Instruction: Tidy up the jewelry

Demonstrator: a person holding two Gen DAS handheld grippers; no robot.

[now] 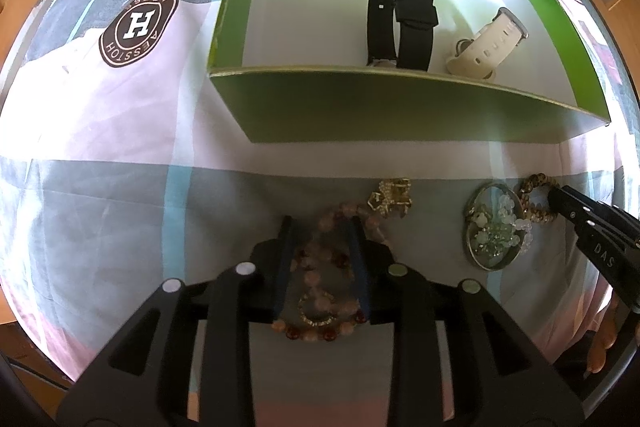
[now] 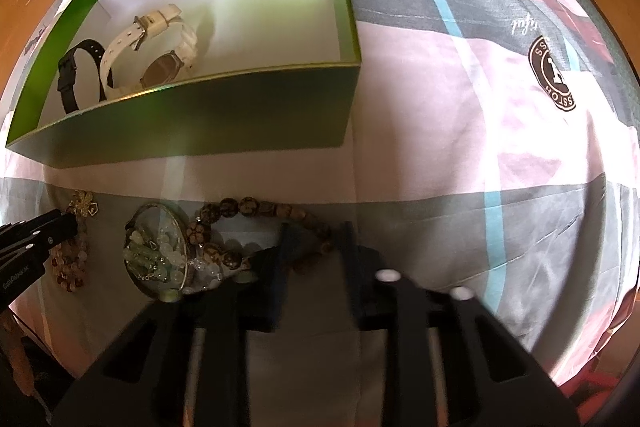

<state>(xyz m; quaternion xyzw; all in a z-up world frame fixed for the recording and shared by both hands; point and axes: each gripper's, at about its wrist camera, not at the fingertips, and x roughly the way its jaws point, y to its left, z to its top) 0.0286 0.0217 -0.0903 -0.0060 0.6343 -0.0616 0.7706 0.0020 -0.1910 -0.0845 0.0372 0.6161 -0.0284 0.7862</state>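
Two hand-held grippers clamp bracelets: left hand-held gripper on the pink bracelet, right hand-held gripper on the brown bracelet; green box at twelve o'clock.

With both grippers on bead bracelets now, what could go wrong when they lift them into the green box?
1. The pink bracelet lies looped between the left gripper pads; loose loops may slip out or catch the gold clip.
2. The brown bracelet runs under the ring of green beads; lifting with the right gripper may drag that pile.
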